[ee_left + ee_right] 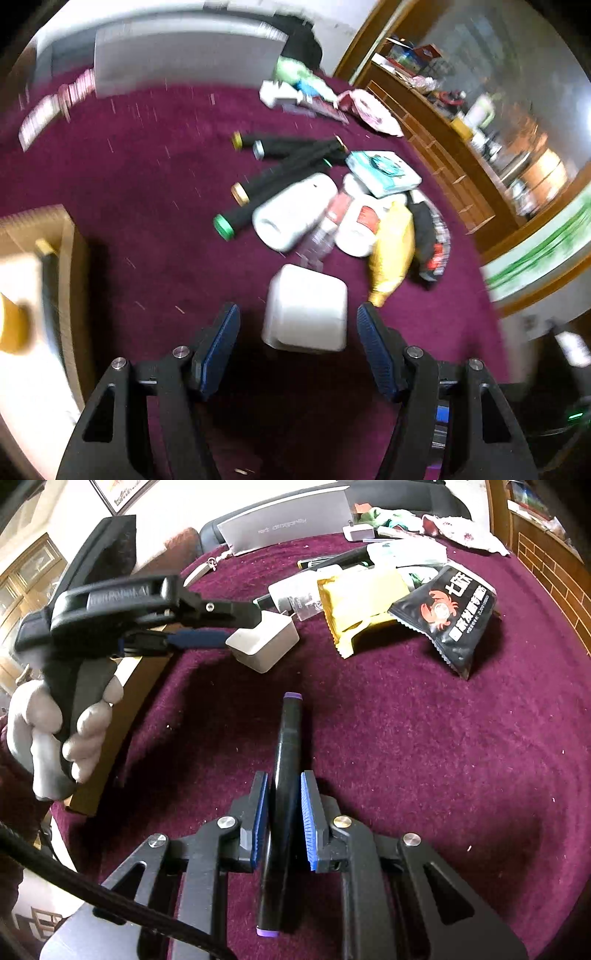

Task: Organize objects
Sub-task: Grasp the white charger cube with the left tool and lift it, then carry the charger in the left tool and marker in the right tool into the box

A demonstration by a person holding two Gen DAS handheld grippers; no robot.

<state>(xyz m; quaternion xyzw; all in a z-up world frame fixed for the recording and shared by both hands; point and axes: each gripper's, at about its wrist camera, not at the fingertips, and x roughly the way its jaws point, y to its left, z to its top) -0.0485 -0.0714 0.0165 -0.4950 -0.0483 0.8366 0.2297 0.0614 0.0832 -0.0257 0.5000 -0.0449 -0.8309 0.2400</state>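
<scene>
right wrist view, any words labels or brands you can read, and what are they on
Black snack packet: large white Chinese characters and a cartoon face, too distorted to quote reliably.
Grey board at the back: a line of pale lettering, too faint and warped to read.
Left gripper body: raised lettering on its side, blurred, not readable.
Purple-capped black marker in the right gripper: no text visible.

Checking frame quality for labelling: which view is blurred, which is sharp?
Left wrist view: motion-smeared, the white square charger block and black marker pens soft. Right wrist view: sharp, the purple-capped black marker crisp in the right gripper; fisheye bends both.
</scene>
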